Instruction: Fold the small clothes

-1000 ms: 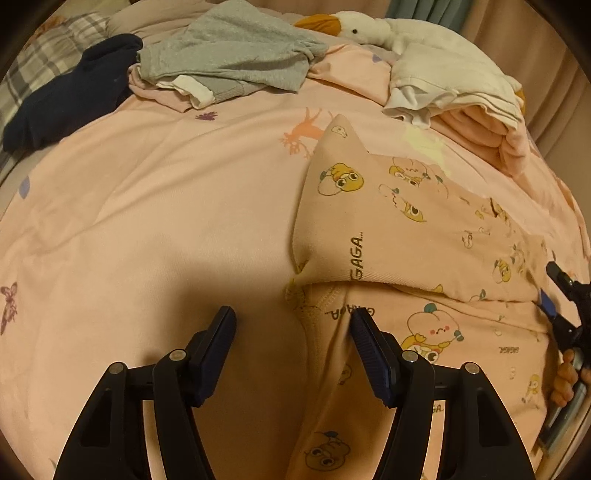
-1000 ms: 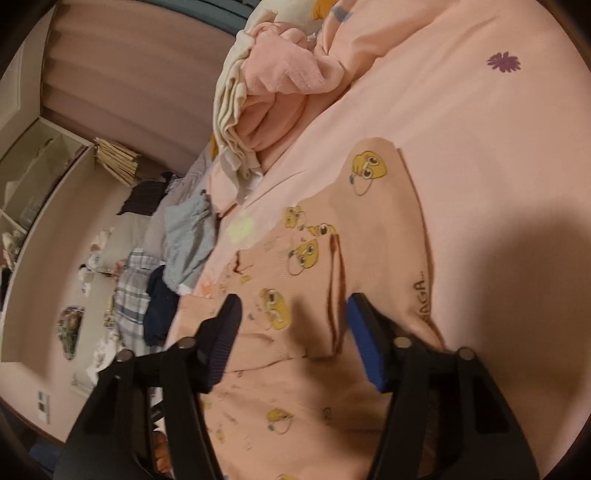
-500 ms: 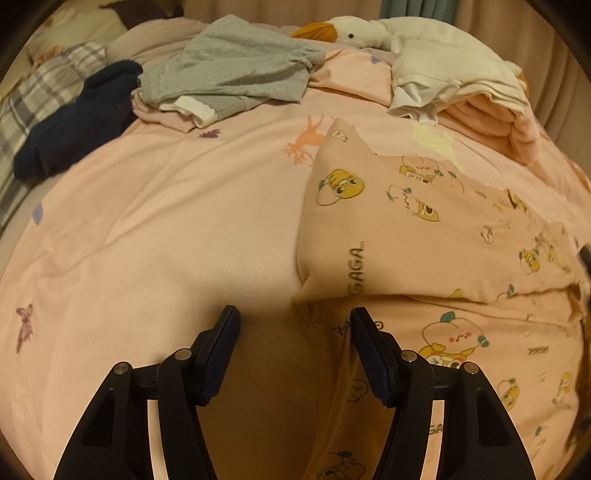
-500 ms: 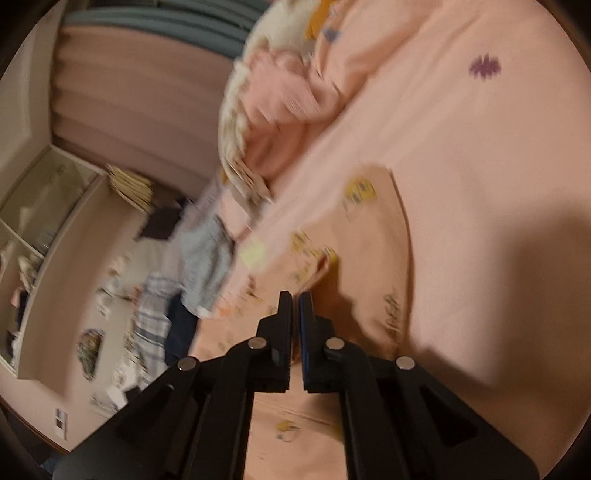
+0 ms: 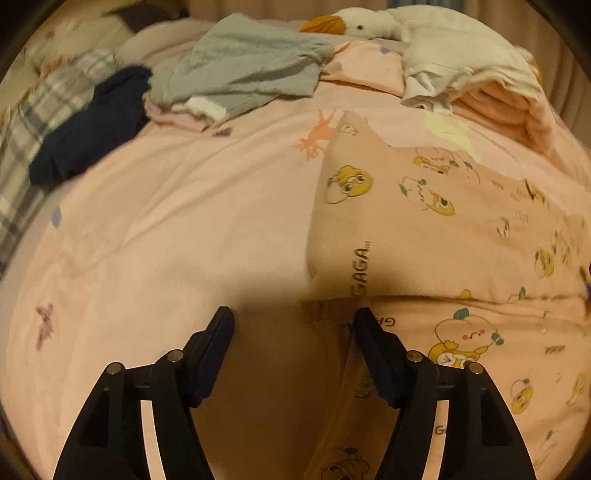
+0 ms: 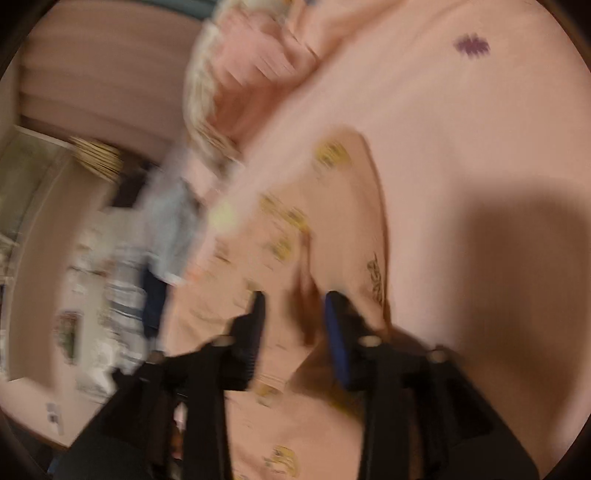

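A small peach-pink cotton garment printed with yellow cartoon chicks and the letters "GAGA" (image 5: 424, 229) lies flat on the pink bedsheet (image 5: 177, 236) of a bed. One part of it is folded over the rest, so its straight folded edge runs across the middle of the left wrist view, with the lower layer of the same print spreading out below it toward the camera. In the right wrist view the same garment (image 6: 343, 221) shows under the gripper, heavily blurred, its rounded end reaching up and to the right.

The left gripper (image 5: 295, 325) hovers over the near left corner of the garment with its fingers well apart and nothing between them; its right finger (image 5: 373, 343) sits above the garment's lower layer, its left finger (image 5: 218, 339) above bare sheet. The right gripper (image 6: 293, 314) has just been opening: its fingers stand partly apart over a crease of the garment, and the blur hides whether any cloth is touched, though nothing looks pinched.

Further up the bed lie a crumpled grey knit garment (image 5: 243, 70), a dark navy piece of clothing (image 5: 88, 129) to its left over a grey checked cloth (image 5: 26, 125), and to the right a heap of white and pink folded fabrics (image 5: 480, 85). A white plush goose with an orange beak (image 5: 351, 24) rests at the far edge.
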Tool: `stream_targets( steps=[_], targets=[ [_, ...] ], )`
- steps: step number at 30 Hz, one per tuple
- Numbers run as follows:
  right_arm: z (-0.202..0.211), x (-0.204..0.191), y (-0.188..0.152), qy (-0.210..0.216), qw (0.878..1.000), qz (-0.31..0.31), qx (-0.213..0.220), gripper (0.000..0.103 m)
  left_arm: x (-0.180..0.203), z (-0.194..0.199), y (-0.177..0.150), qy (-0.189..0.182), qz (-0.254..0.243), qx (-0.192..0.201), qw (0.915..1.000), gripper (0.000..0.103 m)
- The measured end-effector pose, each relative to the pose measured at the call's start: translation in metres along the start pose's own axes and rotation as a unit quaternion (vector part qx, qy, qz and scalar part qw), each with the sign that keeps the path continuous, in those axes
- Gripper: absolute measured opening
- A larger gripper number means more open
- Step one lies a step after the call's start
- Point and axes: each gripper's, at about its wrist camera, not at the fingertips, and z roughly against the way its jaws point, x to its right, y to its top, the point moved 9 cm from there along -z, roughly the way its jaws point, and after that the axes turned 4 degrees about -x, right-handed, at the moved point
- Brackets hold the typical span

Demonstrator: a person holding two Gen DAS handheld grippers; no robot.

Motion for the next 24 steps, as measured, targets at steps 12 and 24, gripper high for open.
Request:
stream_targets(
  steps=[12,24],
  targets=[
    [-0.010,-0.013,-0.001,0.086,0.996,0.008,0.031,0.005,0.001,0.001,-0.001,0.009,0.001,0.010,0.9999,0.074],
    [0.042,0.018,0.019,-0.005,0.995,0.007,0.100,0.006,0.031,0.015,-0.005,0.138,-0.135,0.058,0.9795,0.034]
  ],
)
